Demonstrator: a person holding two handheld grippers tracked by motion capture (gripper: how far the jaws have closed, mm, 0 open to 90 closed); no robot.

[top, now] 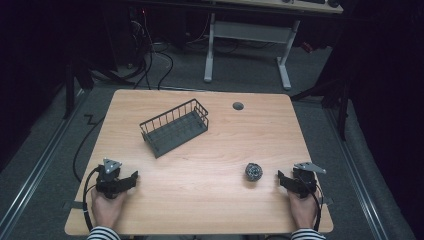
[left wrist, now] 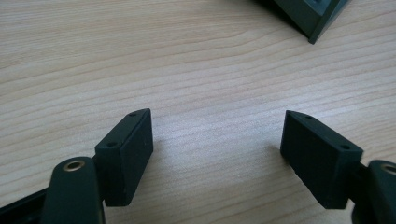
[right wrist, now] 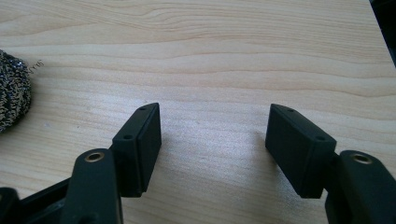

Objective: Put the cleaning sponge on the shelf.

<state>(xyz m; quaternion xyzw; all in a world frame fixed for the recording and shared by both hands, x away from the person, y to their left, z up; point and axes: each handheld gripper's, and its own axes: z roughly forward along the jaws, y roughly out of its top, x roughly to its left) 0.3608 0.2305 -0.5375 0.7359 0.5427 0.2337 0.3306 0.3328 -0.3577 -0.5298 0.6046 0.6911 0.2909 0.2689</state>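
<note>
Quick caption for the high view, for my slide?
Both grippers, left and right, rest open on the table; scouring ball near right, wire basket behind.

Both hands rest low, left tool [top: 131, 178] and right tool [top: 281, 178] with jaws spread wide.

The surface [top: 210, 210] is a light wood top with a round grommet [top: 238, 106] near its far edge. A dark wire basket [top: 174, 127] sits left of centre toward the far side, set at an angle to the edges. A steel-wool scrubber [top: 253, 171] lies near the right front, well apart from the basket. The left gripper [top: 131, 178] rests at the front left corner in the left hand [top: 106, 206], pointing right. The right gripper [top: 280, 178] rests at the front right corner in the right hand [top: 302, 209], pointing left, near the scrubber and not touching it. Striped sleeves show at the bottom edge. A second desk [top: 280, 4] stands on the floor beyond.
</note>
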